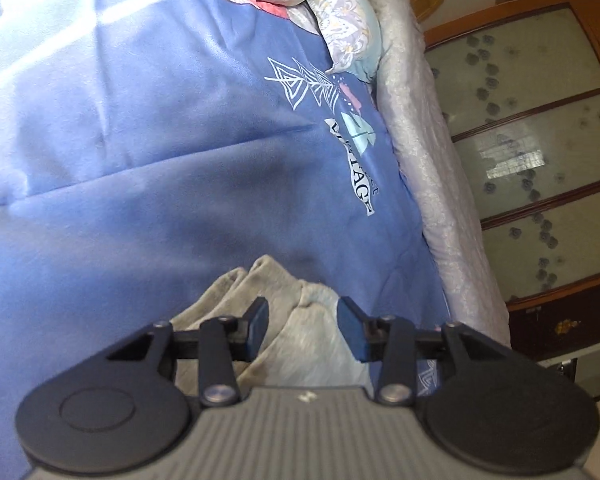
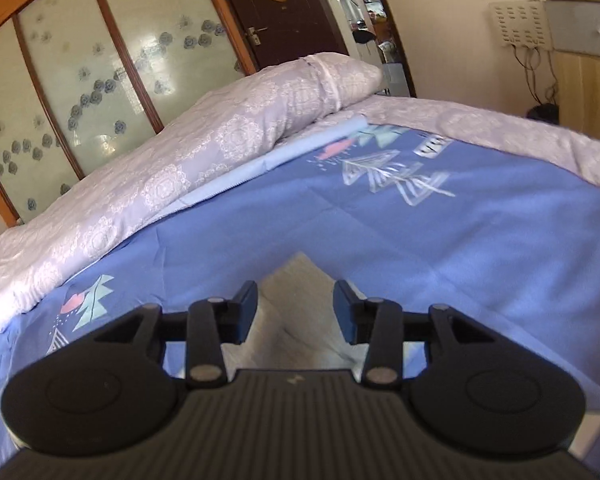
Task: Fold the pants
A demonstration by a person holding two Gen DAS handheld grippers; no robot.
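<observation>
Left gripper (image 1: 304, 326): black linkage arms on a ribbed grey body, dark blue pads. Jaws stand partly apart; cloth lies between them, the pads not pressing on it.

Right gripper (image 2: 296, 310): same build, darker ribbed body. Jaws stand apart, a corner of cloth between them, neither pad pressing on it.

Pants (image 1: 276, 320): pale grey-beige, soft napped fabric, fleecy in look. In the left wrist view they lie bunched in rounded folds on the bed, two hump-like ends pointing away from the camera, a deeper crease running down the middle under the jaws. In the right wrist view the pants (image 2: 300, 312) show as a flatter, triangular corner with one diagonal fold line, its tip pointing away. The rest of the garment is hidden under both gripper bodies.

Bed cover (image 1: 160, 140): blue, lightly creased, printed with white line-drawn triangles, pink and teal shapes and lettering; sun glare on its far part in the left wrist view. The pants rest directly on it.

Quilt (image 2: 160, 160): pale lilac with white floral medallions, rolled along the bed's edge.

Pillow (image 1: 344, 24): floral, at the bed's far end.

Wardrobe (image 2: 100, 80): wood-framed, frosted panels with blue flower pattern, beside the bed.

Door (image 2: 284, 12): dark brown, metal handle.
</observation>
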